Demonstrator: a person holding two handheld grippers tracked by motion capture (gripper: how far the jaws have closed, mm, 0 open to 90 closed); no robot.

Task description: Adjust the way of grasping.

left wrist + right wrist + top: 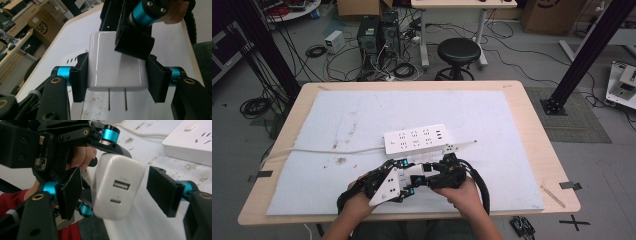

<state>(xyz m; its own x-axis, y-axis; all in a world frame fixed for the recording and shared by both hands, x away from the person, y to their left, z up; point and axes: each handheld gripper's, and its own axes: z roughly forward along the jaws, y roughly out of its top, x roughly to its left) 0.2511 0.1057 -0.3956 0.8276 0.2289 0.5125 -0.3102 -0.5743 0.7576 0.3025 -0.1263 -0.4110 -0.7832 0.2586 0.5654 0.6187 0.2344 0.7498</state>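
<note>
The left gripper [117, 80] has its jaws clamped on the two sides of a white charger [116, 65], a smooth block with two metal prongs sticking out toward the camera in the left gripper view. The right gripper [113, 192] meets it from the other end: in the right gripper view the charger [117, 187] sits between its two black jaws with its two ports facing the camera. One pad lies close by the charger's side and the other stands off with a clear gap, so these jaws are apart and not pressing. In the high view both grippers are held together, just above the near edge of the tabletop [532, 130], with the left gripper [404, 175] and right gripper [432, 170] nearly touching and the charger between them. Just beyond them a white power strip [414, 139] lies on the pale mat [492, 115], its cord [332, 151] running off toward the left
</note>
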